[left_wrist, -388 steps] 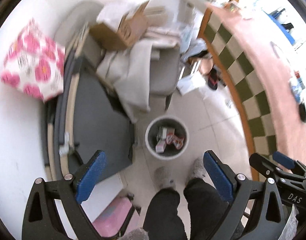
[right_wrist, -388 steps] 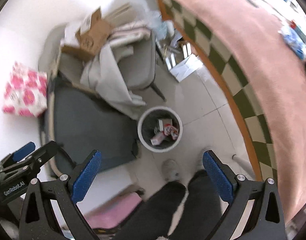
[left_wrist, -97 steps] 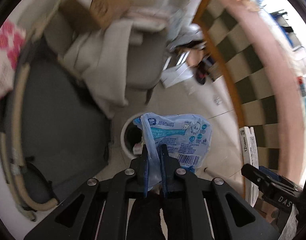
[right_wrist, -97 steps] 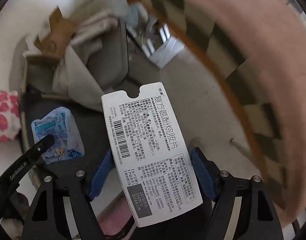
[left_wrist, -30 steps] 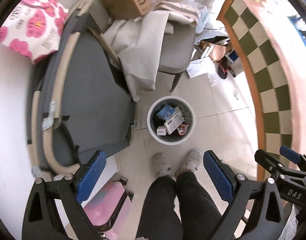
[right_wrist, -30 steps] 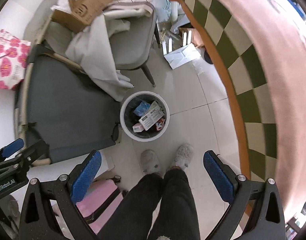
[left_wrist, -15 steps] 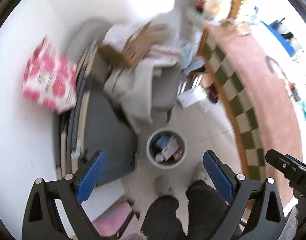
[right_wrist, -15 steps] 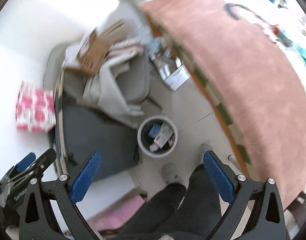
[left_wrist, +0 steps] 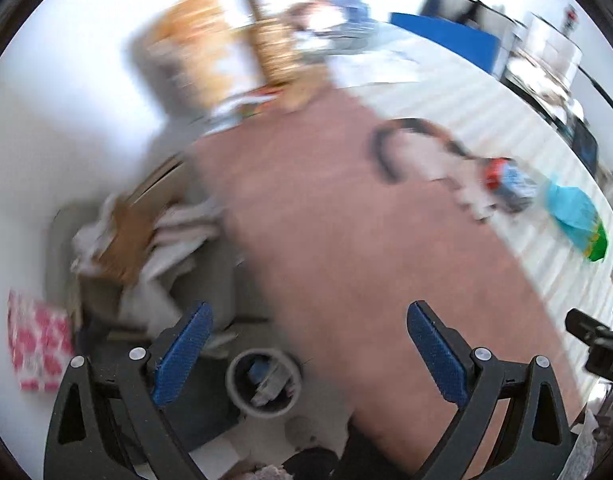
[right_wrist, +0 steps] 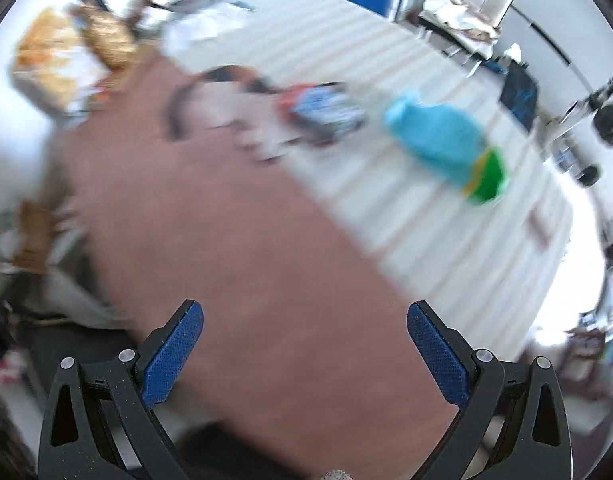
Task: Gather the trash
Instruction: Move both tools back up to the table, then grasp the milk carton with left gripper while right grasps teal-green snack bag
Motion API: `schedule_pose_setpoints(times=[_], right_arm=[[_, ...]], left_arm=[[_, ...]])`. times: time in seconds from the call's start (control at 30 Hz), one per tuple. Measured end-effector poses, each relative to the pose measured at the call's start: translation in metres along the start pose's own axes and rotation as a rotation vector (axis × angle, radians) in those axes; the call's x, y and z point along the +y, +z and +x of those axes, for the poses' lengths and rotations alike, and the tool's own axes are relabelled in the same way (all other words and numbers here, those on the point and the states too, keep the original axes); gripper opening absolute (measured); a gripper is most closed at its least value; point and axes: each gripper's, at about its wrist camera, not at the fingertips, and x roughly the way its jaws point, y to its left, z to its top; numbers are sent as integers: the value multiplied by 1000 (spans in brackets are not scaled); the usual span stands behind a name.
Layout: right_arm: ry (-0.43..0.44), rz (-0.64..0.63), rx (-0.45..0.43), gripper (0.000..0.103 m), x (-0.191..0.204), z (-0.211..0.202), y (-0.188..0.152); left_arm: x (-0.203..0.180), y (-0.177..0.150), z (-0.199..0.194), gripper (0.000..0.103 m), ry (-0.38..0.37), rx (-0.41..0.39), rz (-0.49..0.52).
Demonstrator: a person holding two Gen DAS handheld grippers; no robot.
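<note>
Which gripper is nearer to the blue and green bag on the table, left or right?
Right, probably. The blue and green bag lies ahead and slightly right of the open right gripper. For the open left gripper the bag sits far off to its right.

both wrist views look down from above, sharing the pink table (left_wrist: 346, 240) (right_wrist: 226, 240), blurred

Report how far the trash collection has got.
Done: the bin on the floor already holds several pieces. In hand: nothing; the left tool and right tool are both open and empty, pointed at the table. Left: a blue-green bag and a red-blue wrapper lie on the table, blurred.
</note>
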Motion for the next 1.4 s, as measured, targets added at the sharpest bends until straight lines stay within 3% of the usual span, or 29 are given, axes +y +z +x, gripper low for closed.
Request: schedule_pose_setpoints(times=[0.17,0.33,0.47,0.73,0.8,0.87,0.97,1.13,1.17,1.27,1.4], right_arm=[[-140,-58,91,103,-87,49,69],[-170,-162,223,103,-144,104,112],[-210,-300,287,103,-155,145,136],[-202,-499,404,103,-146,204,170],[-163,-469,412,103,-147,211,174],[-121,-395,407,102,-155,212,178],[-43,-206,406,98,-172,208,174],[94,230,445,97,-207,201,129],[138,333,462,98,-214,200,114],[247,455,471,101,-216,195,81],[189,426,348,103,-210,170,68]], left_arm=[[-123,76,59,100,-142,139,42],[-180,124,124,99,-260,332,-87],[-216,152,164,98,-285,411,-147],[-239,176,211,96,-279,494,-250],[-241,177,208,70,-259,465,-223],[-246,172,203,58,-257,442,-135],[-258,151,187,58,-222,372,115],[-256,97,170,58,-185,328,386],[-253,88,168,58,-174,333,410],[-244,73,164,59,-200,328,396],[-238,71,166,62,-241,360,327]])
